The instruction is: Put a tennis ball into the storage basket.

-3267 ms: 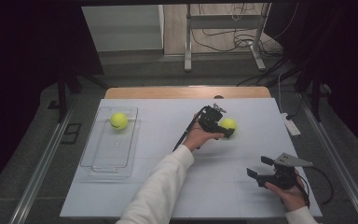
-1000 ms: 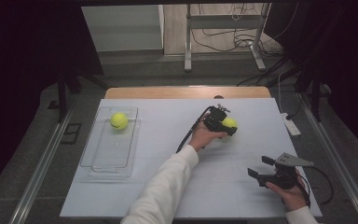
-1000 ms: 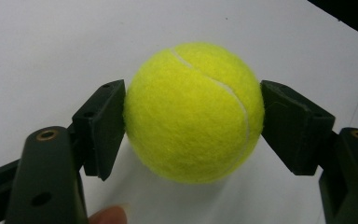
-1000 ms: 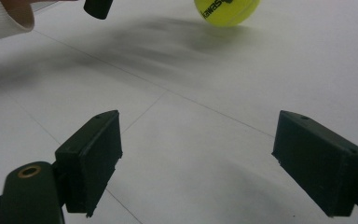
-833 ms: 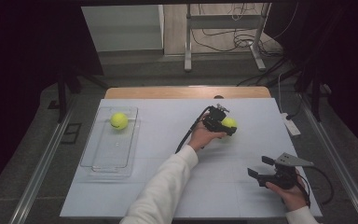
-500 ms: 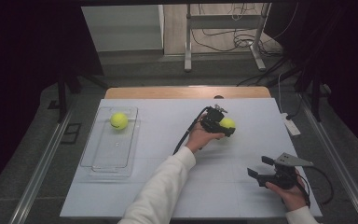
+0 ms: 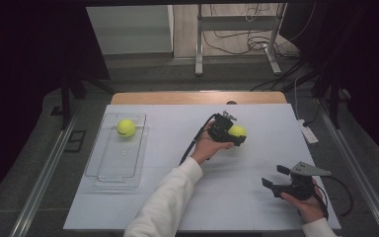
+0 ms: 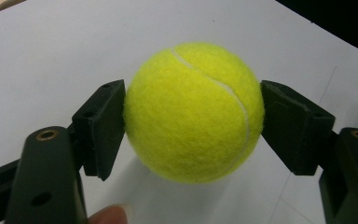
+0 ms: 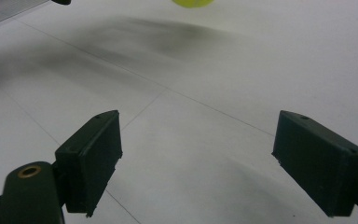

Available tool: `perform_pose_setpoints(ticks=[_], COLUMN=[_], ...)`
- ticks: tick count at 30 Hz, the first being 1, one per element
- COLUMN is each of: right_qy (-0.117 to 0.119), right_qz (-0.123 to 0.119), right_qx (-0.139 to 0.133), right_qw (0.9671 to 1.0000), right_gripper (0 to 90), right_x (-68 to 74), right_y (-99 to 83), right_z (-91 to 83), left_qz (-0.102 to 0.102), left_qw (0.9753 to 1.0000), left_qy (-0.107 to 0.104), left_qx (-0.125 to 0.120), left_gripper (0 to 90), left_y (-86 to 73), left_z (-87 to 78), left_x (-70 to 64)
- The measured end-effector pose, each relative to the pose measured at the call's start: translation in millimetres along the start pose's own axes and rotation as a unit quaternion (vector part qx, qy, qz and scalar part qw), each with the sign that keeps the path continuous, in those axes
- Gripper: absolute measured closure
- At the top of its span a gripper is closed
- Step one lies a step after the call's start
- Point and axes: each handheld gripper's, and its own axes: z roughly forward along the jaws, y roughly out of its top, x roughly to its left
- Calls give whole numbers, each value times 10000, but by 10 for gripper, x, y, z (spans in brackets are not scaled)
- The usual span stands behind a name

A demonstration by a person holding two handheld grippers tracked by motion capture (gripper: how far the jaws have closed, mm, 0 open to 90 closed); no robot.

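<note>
The left gripper (image 7: 231, 134) sits toward the far right part of the table (image 7: 256, 207), jaws clamped on a tennis ball (image 8: 194, 111); in the left gripper view both black pads press the ball's opposite sides at about its widest line, seam curving across the top, so the grip looks centred and unlikely to squirt out; a shadow spreads under the ball on the white surface, so it seems lifted a little or barely resting, cannot tell which; a fingertip (image 8: 108, 215) shows at the bottom edge of that view; the white sleeve (image 7: 170, 197) reaches diagonally in from the near edge, which explains why the left gripper works right of the table's middle; the same held ball shows in the high view (image 7: 237, 131) as a yellow spot just past the gripper body; the right gripper (image 7: 275, 180) hangs near the near right corner, jaws wide apart with nothing between them, bare white surface beneath in the right gripper view, likely parked out of the way; a clear tray (image 7: 104, 170) lies along the left edge, long side running near to far; it holds a second tennis ball (image 7: 126, 128) at its far end, the rest of it empty; judged from this, the held ball is probably headed to that tray, well apart from it now.
</note>
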Motion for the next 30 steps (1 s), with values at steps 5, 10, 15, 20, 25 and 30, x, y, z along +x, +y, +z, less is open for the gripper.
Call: perform_pose_setpoints(ticks=[5, 10, 15, 20, 25, 30], right_qy=[0, -7, -11, -17, -19, 0], right_qz=[1, -9, -26, -18, -18, -18], right_qx=[8, 12, 22, 24, 18, 4], right_qw=[10000, 10000, 10000, 10000, 10000, 10000], right_gripper=[159, 159, 159, 159, 159, 159], right_x=[2, 0, 3, 2, 6, 7], right_y=[-1, -1, -1, -2, -1, 1], right_z=[4, 6, 8, 8, 7, 3], left_qz=[-10, 13, 36, 30, 41, 40], left_qw=[10000, 10000, 10000, 9999, 9999, 9999], left_qy=[0, -1, 4, 22, 15, 10], left_qx=[-46, -71, -78, -94, -106, -129], left_gripper=[273, 273, 273, 273, 273, 273], left_y=[-36, -67, -89, -107, -117, -133], left_z=[-58, -107, -149, -182, -199, -236], left_x=[5, -1, -4, -1, -15, -32])
